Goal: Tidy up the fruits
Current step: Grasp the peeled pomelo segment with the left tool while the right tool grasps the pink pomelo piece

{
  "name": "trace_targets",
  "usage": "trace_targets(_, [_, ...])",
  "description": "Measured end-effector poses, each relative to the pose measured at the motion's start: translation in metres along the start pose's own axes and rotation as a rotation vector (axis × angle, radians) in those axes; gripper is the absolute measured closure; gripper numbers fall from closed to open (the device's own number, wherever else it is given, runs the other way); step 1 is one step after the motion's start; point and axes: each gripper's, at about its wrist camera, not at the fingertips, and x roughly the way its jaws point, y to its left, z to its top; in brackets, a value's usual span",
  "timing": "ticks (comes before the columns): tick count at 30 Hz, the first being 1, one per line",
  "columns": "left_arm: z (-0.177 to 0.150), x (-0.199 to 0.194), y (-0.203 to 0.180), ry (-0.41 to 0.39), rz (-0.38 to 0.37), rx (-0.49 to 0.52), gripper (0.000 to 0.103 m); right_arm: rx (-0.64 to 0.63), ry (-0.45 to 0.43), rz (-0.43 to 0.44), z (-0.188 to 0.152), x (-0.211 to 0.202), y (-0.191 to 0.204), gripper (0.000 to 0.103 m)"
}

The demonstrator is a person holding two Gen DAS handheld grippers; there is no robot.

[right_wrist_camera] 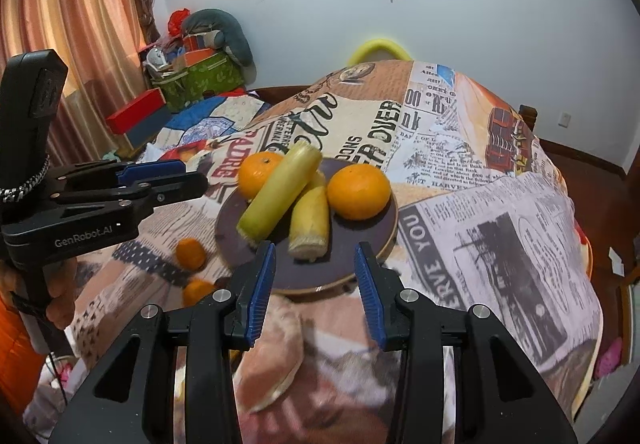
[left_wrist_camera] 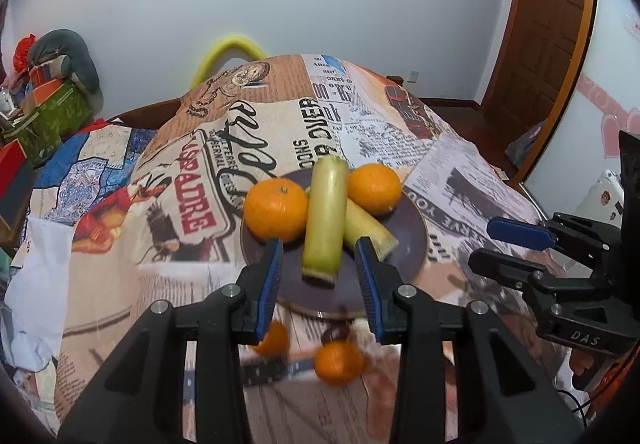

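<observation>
A dark round plate (left_wrist_camera: 404, 240) (right_wrist_camera: 360, 244) on the newspaper-print cloth carries two big oranges (left_wrist_camera: 277, 209) (left_wrist_camera: 374, 188) and two pale yellow-green stalk pieces (left_wrist_camera: 325, 220) (left_wrist_camera: 370, 230), one lying across the other. Two small oranges (left_wrist_camera: 339, 362) (left_wrist_camera: 274, 338) lie on the cloth nearer than the plate; in the right wrist view these small oranges (right_wrist_camera: 191, 254) (right_wrist_camera: 198, 291) are left of it. My left gripper (left_wrist_camera: 320, 242) (right_wrist_camera: 196, 174) hovers open at the plate's near edge, holding nothing. My right gripper (right_wrist_camera: 315, 248) (left_wrist_camera: 482, 244) is open and empty beside the plate.
The printed cloth (left_wrist_camera: 460, 180) drapes over a rounded table and falls away at its right edge. A yellow chair back (right_wrist_camera: 380, 46) rises behind it. Boxes and bags (right_wrist_camera: 192, 76) crowd the far left by a curtain. A hand (right_wrist_camera: 60, 296) grips the left tool.
</observation>
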Motion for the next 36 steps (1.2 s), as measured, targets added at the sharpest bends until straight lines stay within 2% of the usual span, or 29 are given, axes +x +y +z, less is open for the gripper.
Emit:
trace_targets(7, [-0.023, -0.024, -0.007, 0.018, 0.0, 0.003, 0.064, -0.013, 0.01, -0.007, -0.016, -0.016, 0.013, 0.062])
trace_targets(9, [-0.03, -0.027, -0.008, 0.023, -0.001, -0.005, 0.057, -0.016, 0.02, -0.008, -0.023, -0.018, 0.017, 0.062])
trace_targets(11, [-0.036, -0.028, -0.009, 0.03, 0.003, -0.008, 0.055, -0.015, 0.032, -0.007, -0.028, -0.018, 0.018, 0.062])
trace_targets(27, [-0.074, -0.012, -0.008, 0.134, -0.023, -0.044, 0.055, -0.013, 0.177, 0.005, -0.07, 0.018, 0.03, 0.062])
trace_targets(36, [-0.082, -0.003, -0.024, 0.176, -0.08, -0.032, 0.055, -0.006, 0.156, 0.009, -0.074, 0.015, 0.029, 0.07])
